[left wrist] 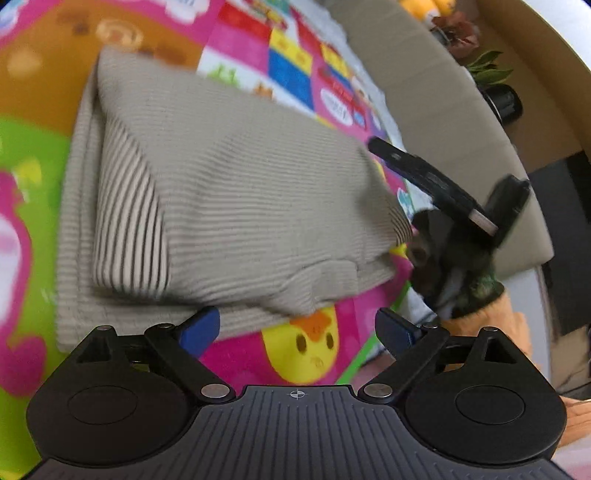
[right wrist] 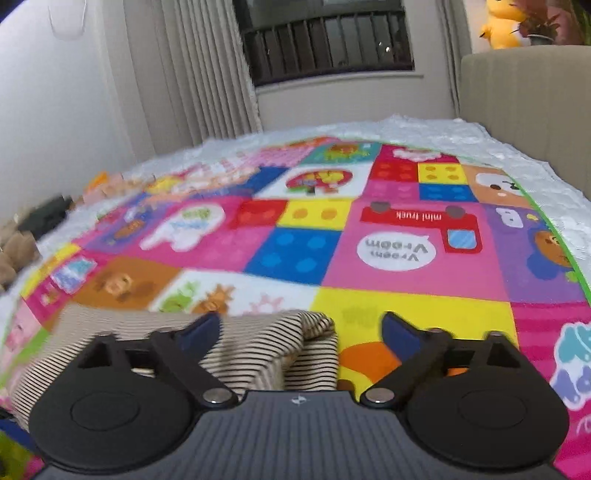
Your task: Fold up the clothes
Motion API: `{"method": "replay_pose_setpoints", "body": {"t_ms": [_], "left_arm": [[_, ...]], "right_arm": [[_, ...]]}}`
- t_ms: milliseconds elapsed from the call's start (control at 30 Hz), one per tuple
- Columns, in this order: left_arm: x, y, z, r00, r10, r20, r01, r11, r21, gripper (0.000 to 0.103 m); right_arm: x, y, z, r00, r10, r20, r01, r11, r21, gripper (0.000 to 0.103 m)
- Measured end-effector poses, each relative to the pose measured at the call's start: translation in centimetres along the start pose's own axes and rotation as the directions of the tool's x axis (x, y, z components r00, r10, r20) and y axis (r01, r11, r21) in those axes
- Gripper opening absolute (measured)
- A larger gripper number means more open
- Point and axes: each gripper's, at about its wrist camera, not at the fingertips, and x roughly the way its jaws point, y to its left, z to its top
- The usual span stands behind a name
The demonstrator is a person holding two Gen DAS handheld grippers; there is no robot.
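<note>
- Left gripper (left wrist: 297, 332): fingers (left wrist: 199, 328) spread wide, nothing between them; they hover just above the near edge of the folded garment.
- Striped garment (left wrist: 229, 206): beige with fine dark stripes, folded into a thick squarish stack on the play mat (left wrist: 321, 350). Top layer is folded over at an angle, leaving a triangular flap with bolder stripes showing on the left side. Near edge is slightly rumpled.
- Play mat: bright patchwork of pink, yellow, blue and green cartoon panels; a yellow chick face sits just beside the garment's near edge, between the left fingers.
- Right gripper (right wrist: 299, 332): fingers (right wrist: 400, 334) also wide apart, empty. One corner of the garment (right wrist: 295, 343) lies under and between them, nearer the left finger; the mat shows under the right finger.
- In the left wrist view the right gripper (left wrist: 436, 184) appears at the garment's far right corner; view is blurred, so contact cannot be judged. A hand (left wrist: 458, 273) in a dark patterned glove with an orange sleeve holds it.
- Beyond the mat: beige sofa (right wrist: 528, 88), pleated curtain (right wrist: 192, 74), dark window (right wrist: 328, 37), yellow plush toy (right wrist: 500, 24).
</note>
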Motion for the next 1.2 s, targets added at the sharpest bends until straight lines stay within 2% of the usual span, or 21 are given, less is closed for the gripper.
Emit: {"method": "replay_pose_setpoints", "body": {"t_ms": [133, 200, 267, 300, 367, 433, 533, 600, 733, 833, 867, 933, 1000, 1033, 1200], "left_arm": [[0.1, 0.7, 0.2, 1.000, -0.011, 0.010, 0.011, 0.999, -0.040, 0.095], [0.3, 0.8, 0.7, 0.999, 0.019, 0.041, -0.017, 0.999, -0.030, 0.090], [0.4, 0.6, 1.8, 0.994, 0.079, 0.081, -0.079, 0.997, -0.004, 0.083], [0.5, 0.8, 2.4, 0.990, 0.103, 0.094, -0.103, 0.995, -0.001, 0.082], [0.6, 1.3, 3.8, 0.989, 0.107, 0.106, -0.106, 0.994, -0.016, 0.082], [0.7, 1.2, 5.3, 0.982, 0.141, 0.129, -0.144, 0.989, 0.018, 0.081], [0.9, 1.2, 7.8, 0.958, 0.222, 0.183, -0.239, 0.968, 0.078, 0.076], [1.2, 1.6, 9.7, 0.939, 0.261, 0.222, -0.285, 0.955, 0.083, 0.075], [2.0, 2.3, 13.1, 0.901, 0.315, 0.299, -0.353, 0.932, 0.084, 0.075], [2.7, 2.5, 14.9, 0.880, 0.337, 0.335, -0.383, 0.920, 0.080, 0.077], [2.8, 2.6, 15.2, 0.878, 0.338, 0.338, -0.384, 0.920, 0.075, 0.078], [2.6, 2.4, 15.1, 0.877, 0.342, 0.338, -0.385, 0.920, 0.069, 0.080], [1.9, 1.9, 14.1, 0.873, 0.350, 0.340, -0.397, 0.915, 0.076, 0.088], [1.6, 1.6, 13.4, 0.878, 0.343, 0.334, -0.388, 0.918, 0.078, 0.092], [-0.2, 0.5, 9.3, 0.910, 0.288, 0.298, -0.326, 0.941, 0.087, 0.094]], "right_arm": [[2.1, -0.6, -0.5, 0.998, 0.014, -0.060, -0.015, 1.000, -0.018, 0.072], [2.2, -0.9, -0.7, 0.997, 0.029, -0.067, -0.029, 1.000, -0.005, 0.072], [2.0, -1.0, -1.0, 0.997, 0.033, -0.069, -0.033, 0.999, -0.006, 0.072], [1.9, -1.1, -1.2, 0.997, 0.033, -0.071, -0.033, 0.999, -0.003, 0.071], [1.4, -1.1, -1.8, 0.997, 0.034, -0.072, -0.033, 0.999, 0.004, 0.068], [0.7, -0.9, -2.6, 0.997, 0.034, -0.070, -0.034, 0.999, 0.009, 0.065], [-0.6, -0.6, -3.7, 0.996, 0.052, -0.073, -0.050, 0.998, 0.029, 0.064], [-1.4, -0.1, -4.3, 0.995, 0.066, -0.076, -0.063, 0.997, 0.038, 0.064], [-3.1, 2.0, -5.7, 0.989, 0.114, -0.091, -0.111, 0.993, 0.039, 0.064], [-4.3, 4.2, -6.6, 0.980, 0.167, -0.106, -0.166, 0.986, 0.023, 0.065], [-4.6, 4.6, -6.7, 0.979, 0.171, -0.107, -0.169, 0.985, 0.022, 0.066], [-5.4, 4.6, -6.3, 0.979, 0.174, -0.102, -0.171, 0.985, 0.039, 0.080], [-6.0, 3.8, -5.5, 0.985, 0.156, -0.068, -0.153, 0.987, 0.052, 0.088], [-6.3, 3.3, -5.0, 0.989, 0.139, -0.049, -0.136, 0.989, 0.054, 0.092], [-4.8, 1.6, -2.8, 0.997, 0.079, -0.004, -0.078, 0.996, 0.039, 0.094]]}}
